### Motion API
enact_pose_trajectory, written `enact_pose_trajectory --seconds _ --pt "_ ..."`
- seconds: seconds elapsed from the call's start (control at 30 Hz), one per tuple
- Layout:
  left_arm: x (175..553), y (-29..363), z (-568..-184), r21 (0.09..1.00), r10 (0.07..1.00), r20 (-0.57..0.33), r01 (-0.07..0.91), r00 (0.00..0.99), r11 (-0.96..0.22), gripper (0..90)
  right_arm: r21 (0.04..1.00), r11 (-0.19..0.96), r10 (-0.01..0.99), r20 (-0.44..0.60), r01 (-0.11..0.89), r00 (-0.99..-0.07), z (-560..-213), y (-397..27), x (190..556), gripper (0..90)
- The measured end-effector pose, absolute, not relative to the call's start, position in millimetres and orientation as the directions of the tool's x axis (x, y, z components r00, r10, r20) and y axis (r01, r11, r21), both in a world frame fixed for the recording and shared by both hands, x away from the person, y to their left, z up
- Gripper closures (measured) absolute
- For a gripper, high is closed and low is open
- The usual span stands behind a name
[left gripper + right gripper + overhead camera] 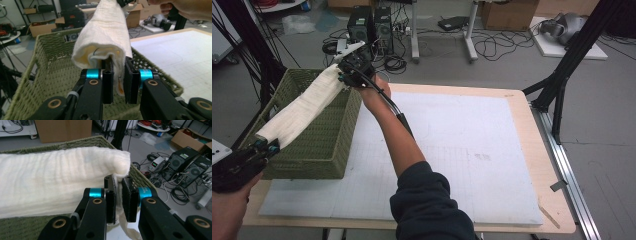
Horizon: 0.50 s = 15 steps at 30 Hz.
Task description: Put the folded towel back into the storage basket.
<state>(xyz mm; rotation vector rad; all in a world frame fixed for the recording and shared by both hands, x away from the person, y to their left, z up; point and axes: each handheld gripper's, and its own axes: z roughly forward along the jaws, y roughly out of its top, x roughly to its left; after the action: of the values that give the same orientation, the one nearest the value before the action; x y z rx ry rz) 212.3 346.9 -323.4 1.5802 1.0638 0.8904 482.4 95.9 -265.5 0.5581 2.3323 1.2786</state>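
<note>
Tongs' (118, 195) blue label seems unreadable; towel (55, 177) clamped.

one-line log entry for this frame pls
left gripper: shut on towel end | right gripper: shut on other end | towel: folded, stretched above basket | table: nothing else

White foam mat (452, 150) on wooden table (532, 150); computer towers (372, 25), tangled cables (497, 45), cardboard boxes (507, 15) on floor.
</note>
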Motion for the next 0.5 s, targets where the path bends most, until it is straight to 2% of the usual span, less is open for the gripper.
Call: enact_pose_trajectory --seconds 0.5 --pt "226.1 369.1 -336.0 0.953 0.958 0.044 0.277 0.282 -0.125 79.4 0.847 0.504 0.531 -0.147 0.171 -0.834 -288.9 130.4 499.5 82.9"
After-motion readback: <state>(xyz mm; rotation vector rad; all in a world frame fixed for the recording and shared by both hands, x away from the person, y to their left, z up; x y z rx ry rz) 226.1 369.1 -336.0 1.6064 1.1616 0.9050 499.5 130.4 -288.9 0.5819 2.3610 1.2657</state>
